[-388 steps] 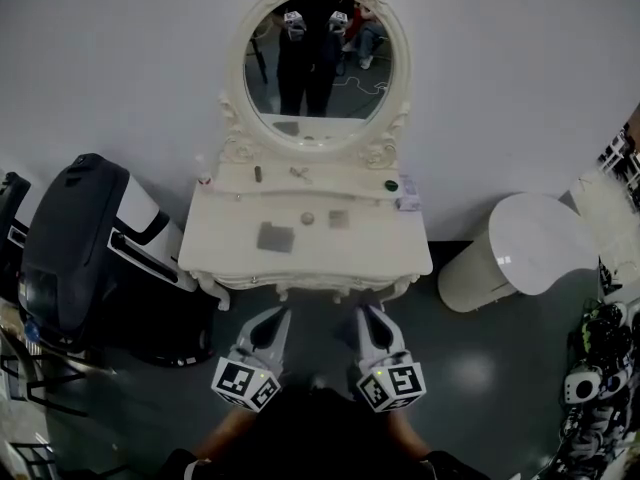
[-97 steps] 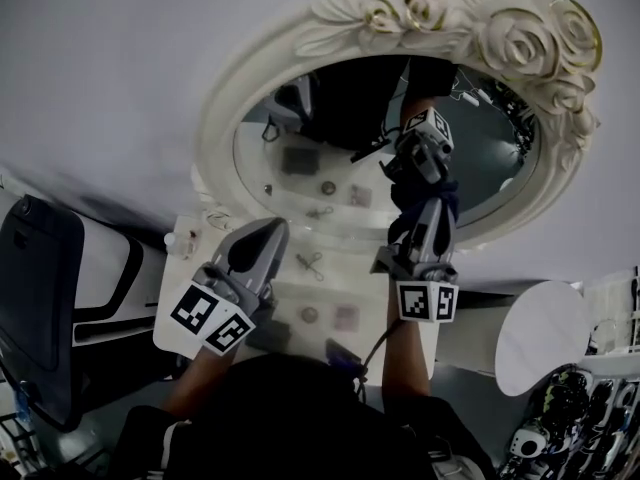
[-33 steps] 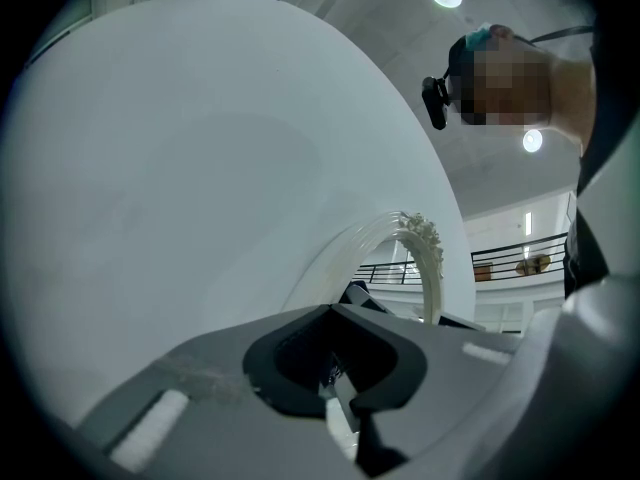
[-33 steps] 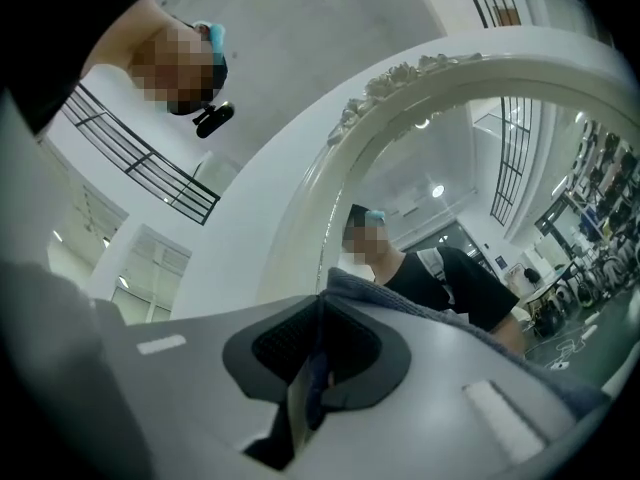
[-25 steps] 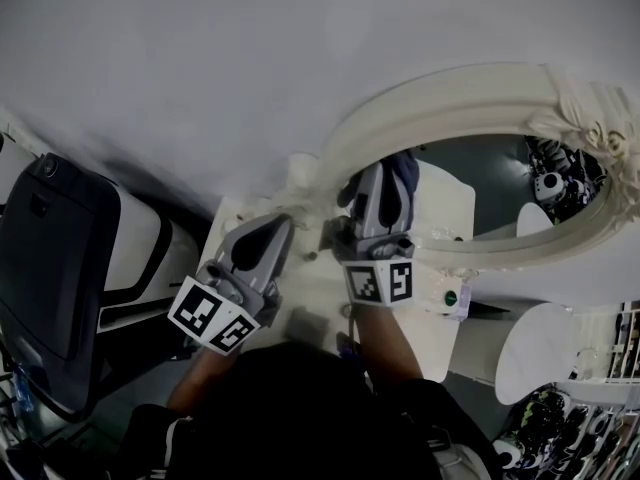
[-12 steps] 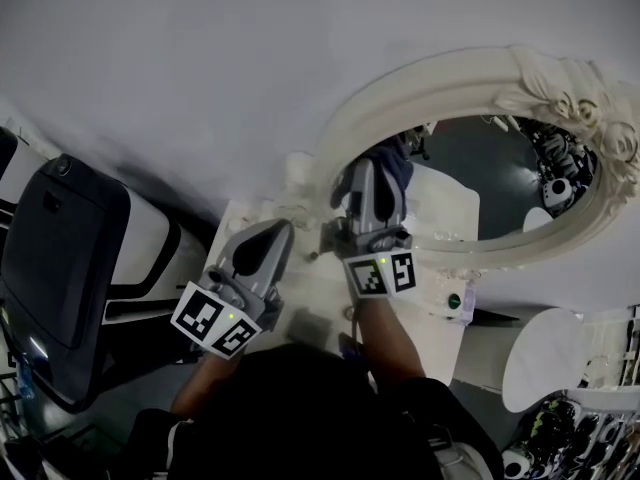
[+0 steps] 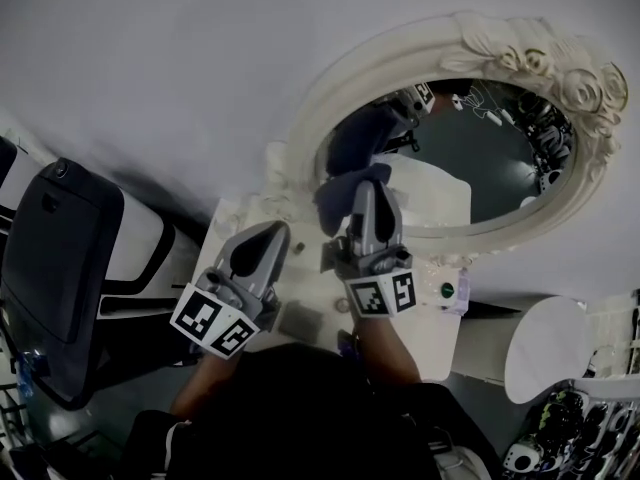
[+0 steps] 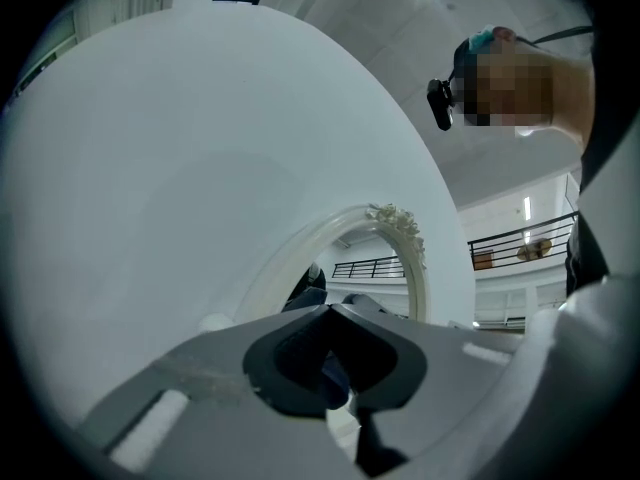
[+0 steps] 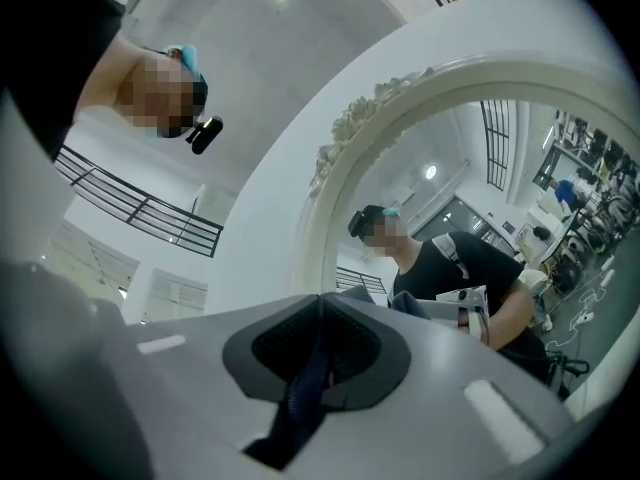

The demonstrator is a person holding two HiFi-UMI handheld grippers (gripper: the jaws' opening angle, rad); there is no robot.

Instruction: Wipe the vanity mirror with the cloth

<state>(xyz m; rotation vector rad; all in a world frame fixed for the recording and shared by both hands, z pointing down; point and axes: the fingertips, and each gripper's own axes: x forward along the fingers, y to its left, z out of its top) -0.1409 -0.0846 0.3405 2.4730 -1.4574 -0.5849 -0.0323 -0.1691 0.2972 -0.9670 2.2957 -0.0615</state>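
Head view: right gripper (image 7: 364,182) is clenched on the dark blue cloth (image 7: 338,194), and a strip of it hangs down between the jaws in the right gripper view. Cloth bunches at the jaw tips, over the lower-left rim of the vanity mirror (image 7: 500,158). Can't tell if it touches glass or only the frame (image 7: 310,118). Key relation: nearly all the glass lies to the right and up from the cloth. The mirror's long axis runs lower left to upper right, so a wipe would likely sweep that way. Right gripper is the nearer one and points into the mirror. Left gripper (image 7: 272,230) sits outside the frame, below-left of the mirror, jaws closed together with nothing gripped, well clear of the glass.
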